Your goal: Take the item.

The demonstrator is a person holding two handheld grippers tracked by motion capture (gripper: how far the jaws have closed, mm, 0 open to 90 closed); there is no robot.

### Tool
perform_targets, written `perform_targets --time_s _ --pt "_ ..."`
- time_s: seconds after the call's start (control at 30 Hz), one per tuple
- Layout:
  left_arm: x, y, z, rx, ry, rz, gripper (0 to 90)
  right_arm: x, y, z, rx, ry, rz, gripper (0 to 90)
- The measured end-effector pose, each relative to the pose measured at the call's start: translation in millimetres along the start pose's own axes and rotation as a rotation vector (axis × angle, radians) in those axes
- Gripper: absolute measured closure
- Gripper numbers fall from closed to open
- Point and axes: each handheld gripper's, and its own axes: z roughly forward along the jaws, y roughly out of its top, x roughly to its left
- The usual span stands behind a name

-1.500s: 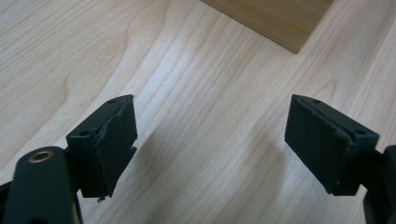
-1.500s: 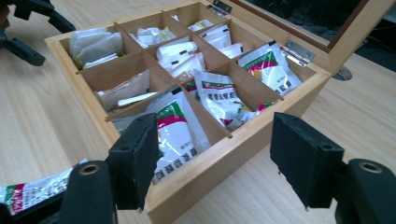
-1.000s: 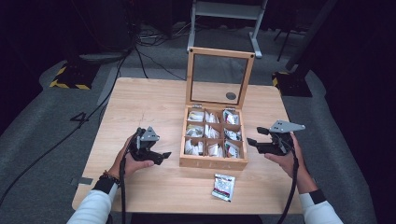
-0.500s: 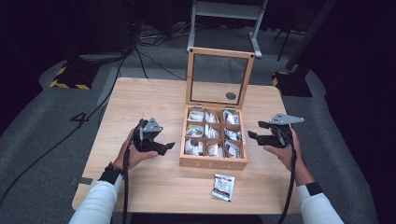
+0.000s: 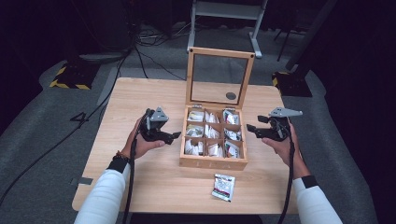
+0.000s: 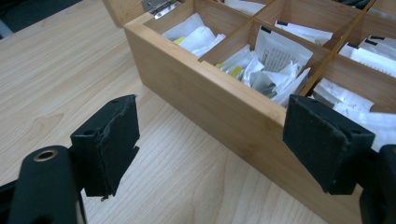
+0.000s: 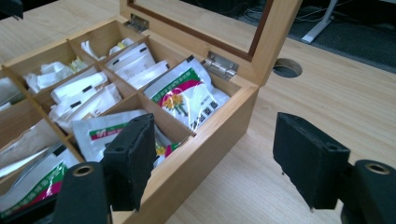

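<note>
A wooden compartment box (image 5: pixel 212 162) stands at the table's middle, its glass lid (image 5: pixel 219 77) raised upright. Several paper and foil packets fill its compartments (image 7: pixel 187 95). My left gripper (image 5: pixel 173 136) hovers open just left of the box, and its jaws straddle the box's left wall (image 6: pixel 210 93) with nothing between them. Beside the box's right wall (image 7: pixel 219 140), my right gripper (image 5: pixel 252 127) is open and holds nothing. One loose packet (image 5: pixel 223 186) lies flat on the table in front of the box.
The light wooden table (image 5: pixel 140 93) has a round cable hole (image 5: pixel 230 95) behind the box. Black cables trail from both grippers toward the front edge. A metal stand (image 5: pixel 224 9) and floor cables lie beyond the table's far edge.
Both grippers have moved away from the person and closer to the box's sides. The left one also shifted right. The box and the loose packet have not moved.
</note>
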Motion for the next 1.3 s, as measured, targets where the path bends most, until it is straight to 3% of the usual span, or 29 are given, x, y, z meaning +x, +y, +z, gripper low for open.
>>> perform_targets --time_s 0.1,0.27,0.47,0.53,0.67,0.77,0.87,0.97,1.07,1.17,1.3 --pt "2.7 8.1 2.0 -0.02 0.007 -0.003 18.8 -2.3 2.0 2.1 -0.016 -0.019 -0.008 30.9" --pt "9.4 22.3 9.7 -0.008 0.012 -0.01 18.5 -10.0 6.2 8.1 -0.011 -0.046 0.037 30.2" --pt "16.9 38.0 17.0 -0.024 0.015 -0.021 18.3 -18.7 16.8 15.5 -0.002 -0.059 0.037 31.8" --pt "20.1 43.3 19.8 -0.02 0.017 -0.02 18.3 -20.7 20.0 19.1 0.001 -0.082 0.014 32.5" --pt "25.3 51.0 25.2 -0.013 0.026 -0.025 18.2 -24.5 26.1 24.3 -0.007 -0.07 0.036 32.8" --pt "29.0 55.1 29.1 -0.014 0.033 -0.035 18.2 -26.2 27.7 28.9 -0.019 -0.087 0.037 34.7" --pt "30.7 58.7 32.9 -0.017 0.051 -0.039 18.4 -27.7 28.7 34.5 0.002 -0.074 0.037 33.6" --pt "33.2 62.1 36.6 -0.021 0.068 -0.056 19.1 -28.5 32.5 38.0 0.0 -0.089 0.042 34.0" --pt "35.6 65.6 40.1 -0.023 0.088 -0.06 21.1 -29.3 37.1 42.1 -0.011 -0.081 0.059 38.2" --pt "37.6 68.9 44.5 -0.022 0.081 -0.077 21.9 -28.2 40.6 50.0 0.008 -0.062 0.064 37.5" --pt "39.0 72.5 51.1 0.001 0.088 -0.077 21.8 -27.1 44.7 58.0 0.015 -0.072 0.068 37.9"
